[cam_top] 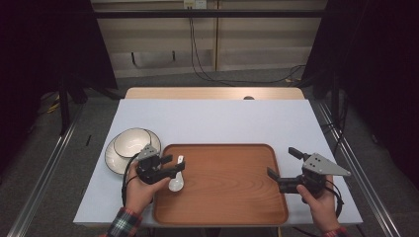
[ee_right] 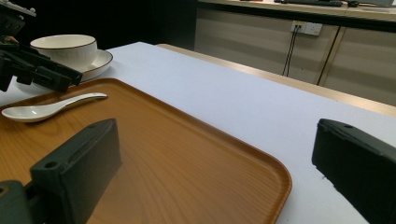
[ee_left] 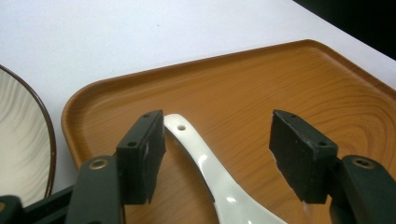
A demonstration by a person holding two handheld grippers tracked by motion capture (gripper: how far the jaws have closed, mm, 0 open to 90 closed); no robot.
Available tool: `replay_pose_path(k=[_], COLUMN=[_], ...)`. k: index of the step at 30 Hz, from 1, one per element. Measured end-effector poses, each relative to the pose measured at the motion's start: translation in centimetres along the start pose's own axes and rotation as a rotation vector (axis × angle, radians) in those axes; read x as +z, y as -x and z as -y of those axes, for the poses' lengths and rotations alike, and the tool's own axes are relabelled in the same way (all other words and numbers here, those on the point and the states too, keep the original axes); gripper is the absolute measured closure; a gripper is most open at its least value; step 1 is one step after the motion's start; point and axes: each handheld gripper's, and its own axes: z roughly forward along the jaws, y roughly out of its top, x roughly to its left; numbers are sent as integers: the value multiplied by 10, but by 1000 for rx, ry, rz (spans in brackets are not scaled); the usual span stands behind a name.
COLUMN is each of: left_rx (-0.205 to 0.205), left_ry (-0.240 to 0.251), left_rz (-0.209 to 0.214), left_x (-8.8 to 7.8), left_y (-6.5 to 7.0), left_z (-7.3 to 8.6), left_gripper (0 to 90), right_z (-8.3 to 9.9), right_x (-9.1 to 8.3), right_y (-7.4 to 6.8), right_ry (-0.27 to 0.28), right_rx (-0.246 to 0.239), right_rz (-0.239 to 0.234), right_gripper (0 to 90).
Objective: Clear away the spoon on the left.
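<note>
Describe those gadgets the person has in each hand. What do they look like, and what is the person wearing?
Each hand holds a black tool ending in two blocky black jaws with small screw holes. The left gripper and right gripper both carry a grey three-cornered plate on top, and a black cable trails from each. A red-and-dark plaid sleeve covers the left wrist.

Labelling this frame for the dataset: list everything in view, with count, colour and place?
spoon: 1, white, lying on the tray's left part, between the left gripper's open jaws
tray: 1, brown wood-look, near-centre of the table
bowl: 1, white with dark rim, on the plate
plate: 1, white with dark rim, left of the tray
table: 1, white top
left gripper: 1, black, over the tray's left edge
right gripper: 1, black, at the tray's right edge, open
</note>
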Motion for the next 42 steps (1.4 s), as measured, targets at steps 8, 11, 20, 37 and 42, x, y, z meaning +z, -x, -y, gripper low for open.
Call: replay_pose_path(k=[8,11,20,37,42], left_rx=[13,8,5,28,15], left_ry=[40,58,105,148,169], left_rz=[14,22,26,15,19], left_x=[-6,-10,-21,-35,-38], left_y=[3,3,3,0,-1], left_z=[-8,-10,-18,-24,-25], left_gripper=[270,263,231,159,148], right_z=[0,0,0,0,-1], right_x=[0,0,2,3,3], right_y=[0,0,0,1,2], right_ry=[-2,-2,-3,-6,0], right_rx=[1,1,0,-5,-4], right_rz=[3,4,-1,1,-2], right_gripper=[7,7,7,7,7])
